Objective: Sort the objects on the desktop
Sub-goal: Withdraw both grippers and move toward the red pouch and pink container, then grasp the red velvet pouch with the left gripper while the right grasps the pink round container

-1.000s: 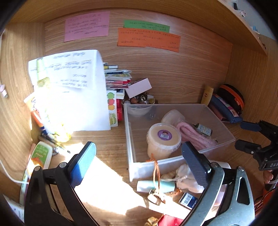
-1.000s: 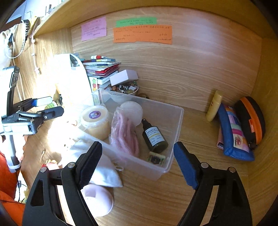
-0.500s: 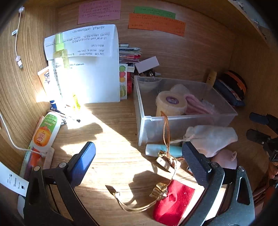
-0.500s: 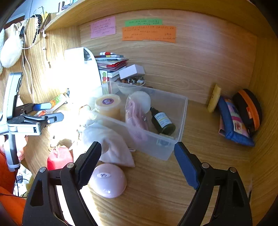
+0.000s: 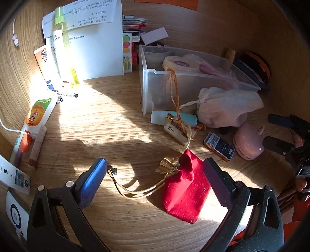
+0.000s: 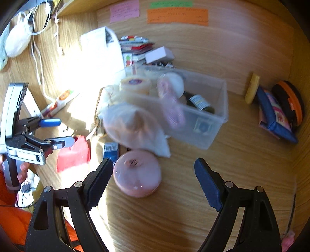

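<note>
Red pouch [image 5: 185, 189]: lies on the wooden bench [image 5: 108, 124], between the spread fingers of the left gripper [image 5: 155, 178], empty.
Right gripper [image 6: 154, 179]: spread wide, empty, above the pink round case [image 6: 137, 173].
Clear bin [image 5: 193, 85]: farther back, holding a tub and a bottle.
White drawstring bag [image 5: 224, 108]: just beside the bin.

A home study nook is shown: a wooden table [image 5: 108, 120] enclosed by wood-panelled walls, on which coloured paper notes [image 6: 177, 16] are stuck. Stacked books [image 6: 135, 45], a charging cable [image 5: 14, 36], pencil cases [image 6: 275, 116] and toiletry tubes [image 5: 36, 114] are scattered about.
</note>
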